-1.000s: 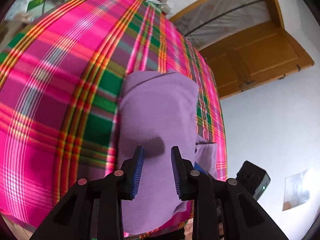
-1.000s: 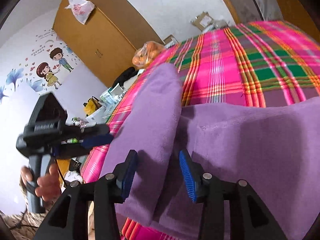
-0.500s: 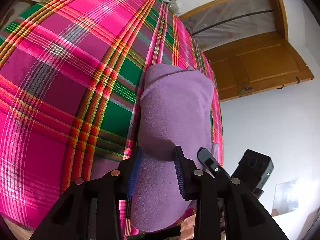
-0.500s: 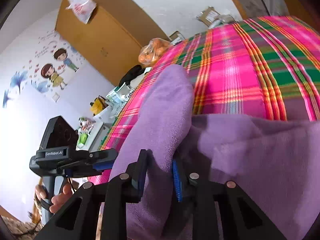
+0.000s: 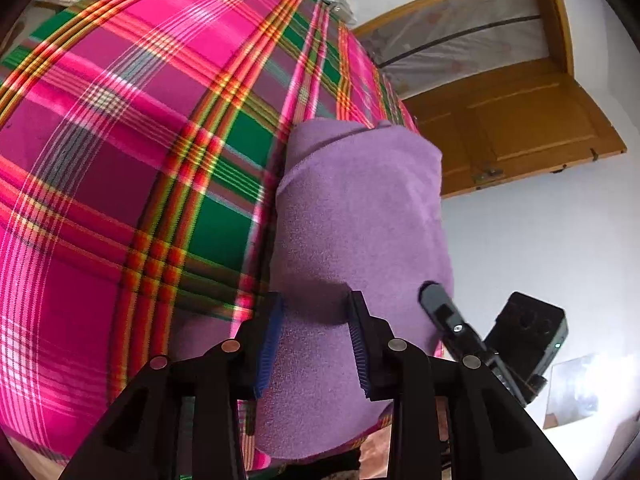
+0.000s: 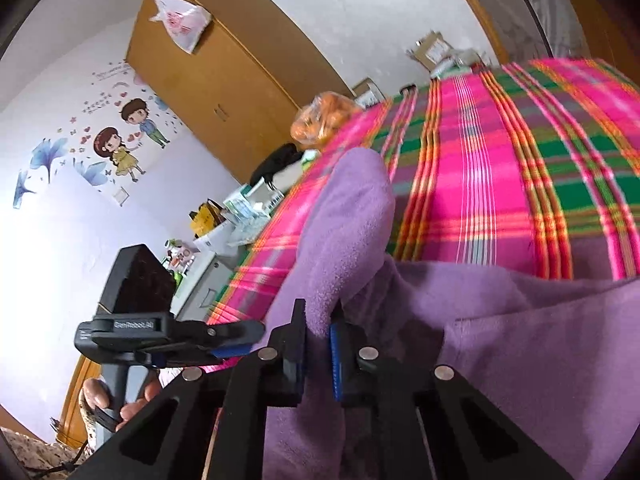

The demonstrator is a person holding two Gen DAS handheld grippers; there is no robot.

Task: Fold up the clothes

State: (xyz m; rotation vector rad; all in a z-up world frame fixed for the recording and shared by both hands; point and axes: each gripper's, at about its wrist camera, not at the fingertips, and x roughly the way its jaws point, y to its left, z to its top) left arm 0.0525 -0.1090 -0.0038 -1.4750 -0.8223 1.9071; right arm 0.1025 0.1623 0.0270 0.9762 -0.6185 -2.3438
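Reading "GenRobot.AI" on the left claw (image 6: 236,346) body, its jaws parted astride the purple fleece garment (image 5: 360,216), right claw (image 6: 318,354) pinched shut on a fleece fold, garment lying on the pink plaid bed cover (image 5: 120,160).

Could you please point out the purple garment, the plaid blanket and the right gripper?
purple garment (image 5: 360,216), left wrist view, its flat upper face.
plaid blanket (image 5: 120,160), left wrist view, bare pink area.
right gripper (image 6: 318,344), right wrist view, midway between fingertips, pinching a fold.

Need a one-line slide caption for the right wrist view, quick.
Right tool pinching a raised fold of the purple garment on the pink plaid cloth, left tool alongside.
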